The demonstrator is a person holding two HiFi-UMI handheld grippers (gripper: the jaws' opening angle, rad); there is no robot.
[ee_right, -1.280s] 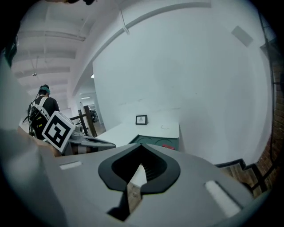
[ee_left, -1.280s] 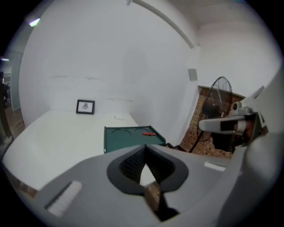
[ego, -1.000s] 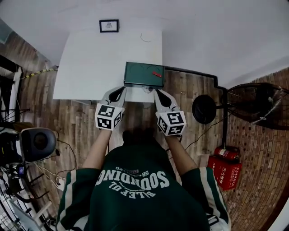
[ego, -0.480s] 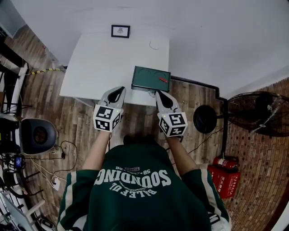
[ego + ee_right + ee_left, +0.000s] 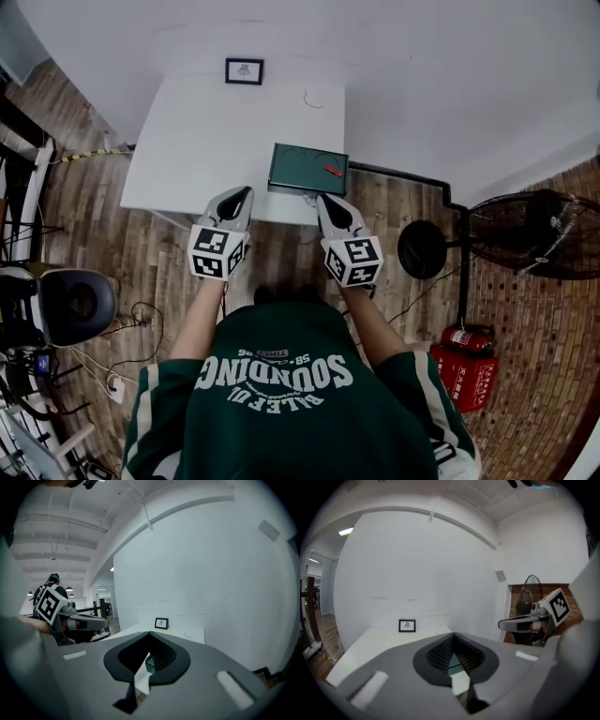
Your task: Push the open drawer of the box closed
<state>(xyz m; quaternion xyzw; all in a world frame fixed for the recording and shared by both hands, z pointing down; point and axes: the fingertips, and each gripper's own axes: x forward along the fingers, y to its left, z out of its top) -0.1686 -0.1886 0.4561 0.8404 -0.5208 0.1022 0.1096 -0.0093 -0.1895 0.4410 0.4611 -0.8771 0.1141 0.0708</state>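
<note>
**Both grippers poised before the green box**

Head view. The person's forearms [image 5: 202, 314] reach forward, roughly parallel, each carrying a gripper aimed at the near edge of the white table [image 5: 216, 141]. The left gripper [image 5: 239, 195] has its jaws closed on nothing, with its tips over the table edge just left of the box [image 5: 307, 169]. The right gripper [image 5: 324, 201], jaws likewise together and empty, points at the box's near face, close to it. The box sits at the table's near right edge. Its drawer cannot be made out.
</note>
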